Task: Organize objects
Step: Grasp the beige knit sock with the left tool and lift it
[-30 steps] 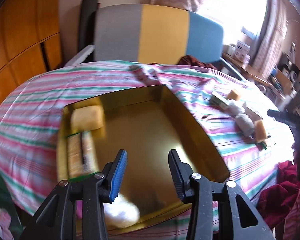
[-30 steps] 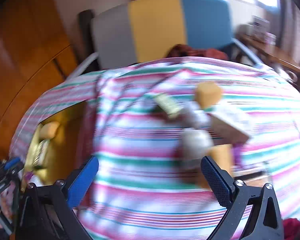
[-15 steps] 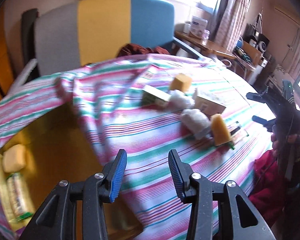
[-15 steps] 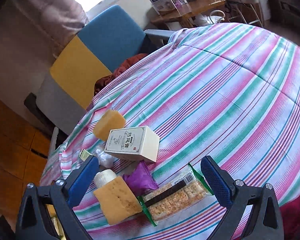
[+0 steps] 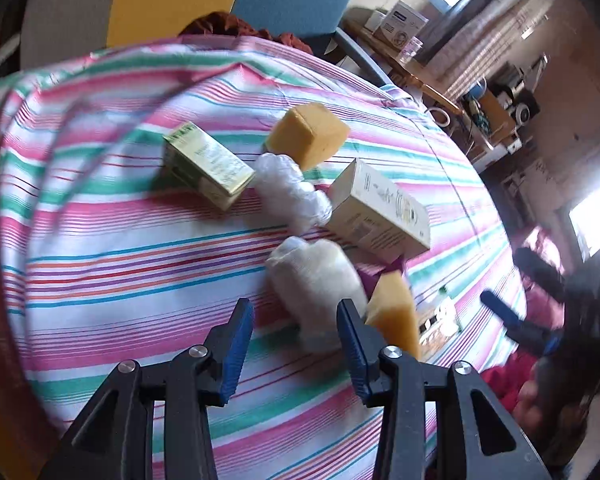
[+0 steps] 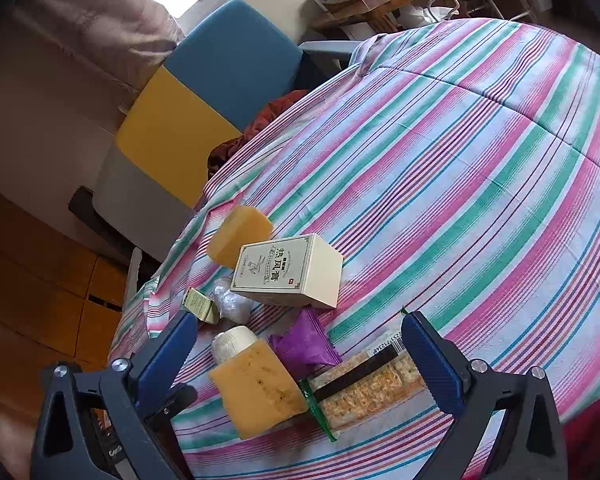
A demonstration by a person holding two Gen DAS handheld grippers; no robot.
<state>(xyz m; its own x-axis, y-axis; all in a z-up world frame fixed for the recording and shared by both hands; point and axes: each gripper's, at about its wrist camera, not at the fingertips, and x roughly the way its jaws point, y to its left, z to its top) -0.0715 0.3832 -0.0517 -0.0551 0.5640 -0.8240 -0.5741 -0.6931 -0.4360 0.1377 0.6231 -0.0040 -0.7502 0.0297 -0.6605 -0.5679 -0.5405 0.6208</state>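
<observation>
White roll [image 5: 316, 276] just beyond left claw [image 5: 296, 344].

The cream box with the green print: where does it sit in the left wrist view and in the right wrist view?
Left wrist: the cream box lies right of centre, beyond the white roll.
Right wrist: cream box is left of centre, printed face up.
Shared landmark: the yellow sponge cube just behind it.

On the striped tablecloth [image 6: 460, 140]: two yellow sponges [image 6: 240, 234] [image 6: 260, 388], two cartons, one large cream [image 6: 288, 270], one small green [image 6: 199, 304], two white wrapped bundles [image 5: 292, 192] [image 5: 316, 276], one purple sachet [image 6: 304, 344], one cracker pack [image 6: 368, 384].
</observation>
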